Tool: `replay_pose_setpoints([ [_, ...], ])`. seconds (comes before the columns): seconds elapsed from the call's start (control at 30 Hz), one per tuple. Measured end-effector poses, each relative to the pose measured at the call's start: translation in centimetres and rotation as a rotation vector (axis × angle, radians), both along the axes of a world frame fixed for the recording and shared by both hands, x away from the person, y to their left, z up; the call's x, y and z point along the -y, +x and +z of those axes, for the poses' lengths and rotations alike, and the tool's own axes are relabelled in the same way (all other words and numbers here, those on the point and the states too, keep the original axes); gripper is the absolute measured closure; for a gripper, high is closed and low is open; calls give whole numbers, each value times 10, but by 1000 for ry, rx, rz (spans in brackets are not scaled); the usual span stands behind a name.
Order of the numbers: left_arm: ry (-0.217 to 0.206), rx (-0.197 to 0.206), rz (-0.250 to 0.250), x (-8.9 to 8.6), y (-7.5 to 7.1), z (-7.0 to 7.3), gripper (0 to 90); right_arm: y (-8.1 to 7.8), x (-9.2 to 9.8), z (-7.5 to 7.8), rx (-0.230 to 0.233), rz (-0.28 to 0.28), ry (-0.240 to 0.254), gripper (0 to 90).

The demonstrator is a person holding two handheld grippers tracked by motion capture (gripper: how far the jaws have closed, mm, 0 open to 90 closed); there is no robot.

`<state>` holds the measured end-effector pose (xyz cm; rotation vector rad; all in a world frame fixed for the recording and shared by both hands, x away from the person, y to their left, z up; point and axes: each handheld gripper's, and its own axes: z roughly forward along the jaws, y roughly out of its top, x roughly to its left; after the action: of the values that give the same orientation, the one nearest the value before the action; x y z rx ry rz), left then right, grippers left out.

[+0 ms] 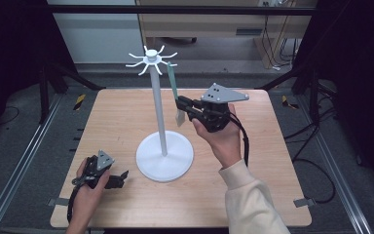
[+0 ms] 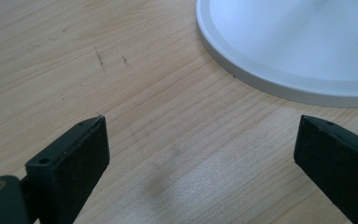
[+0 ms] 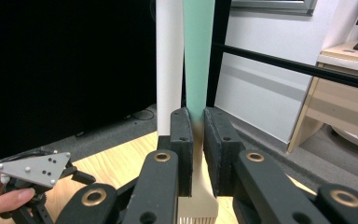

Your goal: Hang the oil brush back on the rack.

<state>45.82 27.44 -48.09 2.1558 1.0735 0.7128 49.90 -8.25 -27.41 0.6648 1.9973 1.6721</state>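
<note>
Brush [image 3: 198, 70] clamped between right tongs [image 3: 198, 140]

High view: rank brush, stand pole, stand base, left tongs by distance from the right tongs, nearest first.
1. Brush: clamped in the right tongs.
2. Stand pole: just left of them.
3. Stand base: lower left, on the table.
4. Left tongs: near front-left corner, farthest.

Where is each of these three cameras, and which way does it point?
High view: above the person's side, looking forward and down at the table; both hands show.
Left gripper view: on the left gripper, aimed down at the wood; its open jaws show.
Right gripper view: on the right gripper, aimed up along the brush it clamps.
Shared: the white stand, its base in the left gripper view, its pole in the right.
</note>
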Motion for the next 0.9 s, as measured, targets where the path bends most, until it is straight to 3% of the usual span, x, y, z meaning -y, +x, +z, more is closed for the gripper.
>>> replay_pose_setpoints([
  [0.4, -3, 1, 1, 0, 0, 0, 29, 5, -6, -2, -7, 18, 12, 813],
  [0.6, -3, 1, 2, -1, 0, 0, 29, 5, -5, -1, -1, 11, 21, 710],
  [0.9, -3, 2, 4, -1, 0, 0, 29, 0, -4, 1, 4, -15, -13, 541],
])
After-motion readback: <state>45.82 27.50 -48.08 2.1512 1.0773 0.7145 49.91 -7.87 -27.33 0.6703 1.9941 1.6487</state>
